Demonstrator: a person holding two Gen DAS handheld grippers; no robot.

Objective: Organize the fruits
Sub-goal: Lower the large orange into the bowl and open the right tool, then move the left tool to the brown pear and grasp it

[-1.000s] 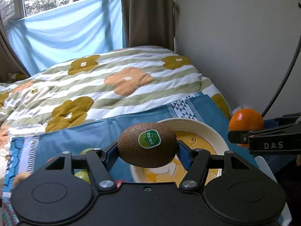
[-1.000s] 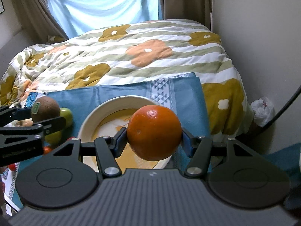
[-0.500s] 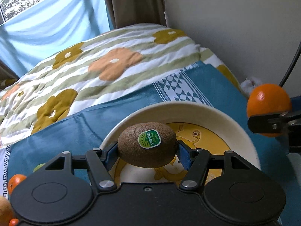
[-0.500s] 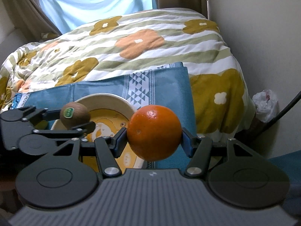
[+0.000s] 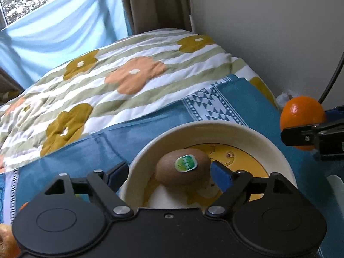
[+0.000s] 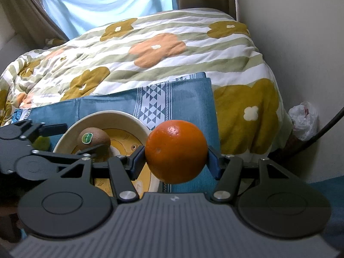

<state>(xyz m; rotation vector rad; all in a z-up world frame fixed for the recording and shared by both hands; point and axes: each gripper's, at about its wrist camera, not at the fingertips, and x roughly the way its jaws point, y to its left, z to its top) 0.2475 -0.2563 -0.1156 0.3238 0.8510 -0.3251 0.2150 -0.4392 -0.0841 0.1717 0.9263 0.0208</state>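
Our left gripper (image 5: 169, 172) has just been opening, pads clear; our right gripper (image 6: 176, 161) is clamped, both angled downward.

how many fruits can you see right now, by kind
kiwi: 1, lying in the bowl
large orange: 1, held in the right gripper
green fruit: 1, left of the bowl, kind unclear
small orange fruit: 1, only an edge showing
brownish-yellow fruit: 1, partly cut off
total: 5
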